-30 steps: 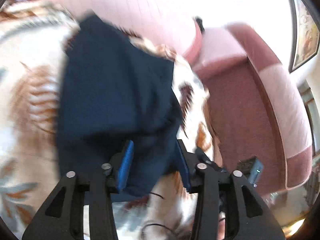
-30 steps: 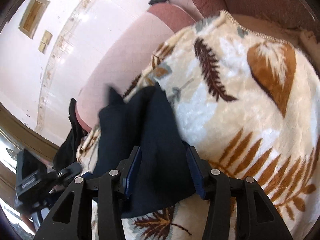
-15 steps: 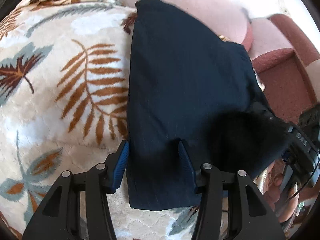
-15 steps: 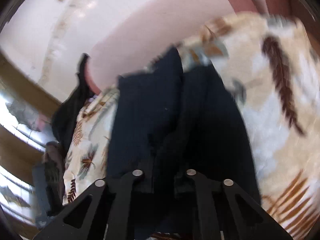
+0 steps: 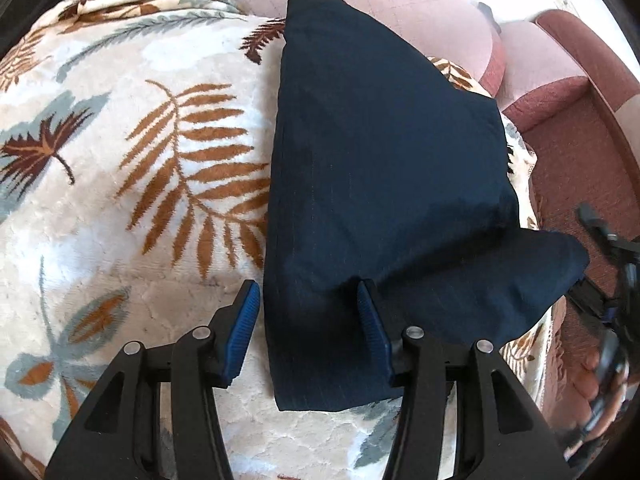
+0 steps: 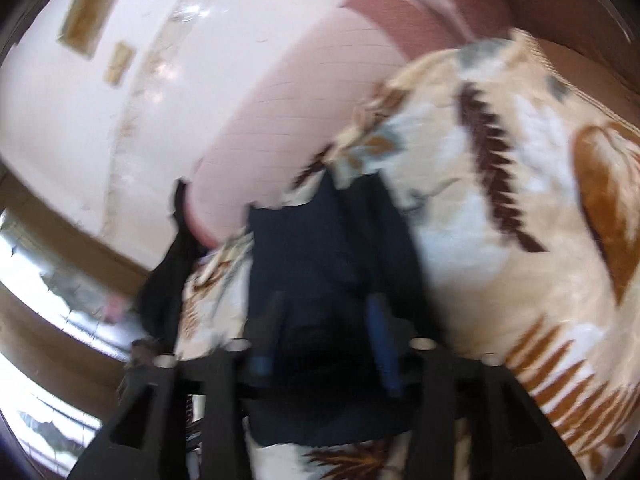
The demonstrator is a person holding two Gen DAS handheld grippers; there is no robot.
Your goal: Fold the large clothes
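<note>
Your left gripper stood apart, pads straddling the near edge of the folded navy garment lying on the leaf-patterned blanket. Your right gripper was spreading, the garment's blurred edge between its pads.

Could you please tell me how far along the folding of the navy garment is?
Done: the navy garment lies folded into a long panel on the leaf-print blanket. In hand: right tongs are opening around its end; left tongs straddle its near corner. Left: a flap overhangs, unfolded.

Bright daylight, fisheye-bowed edges; left wrist view sharp, right wrist view smeared by motion blur.
</note>
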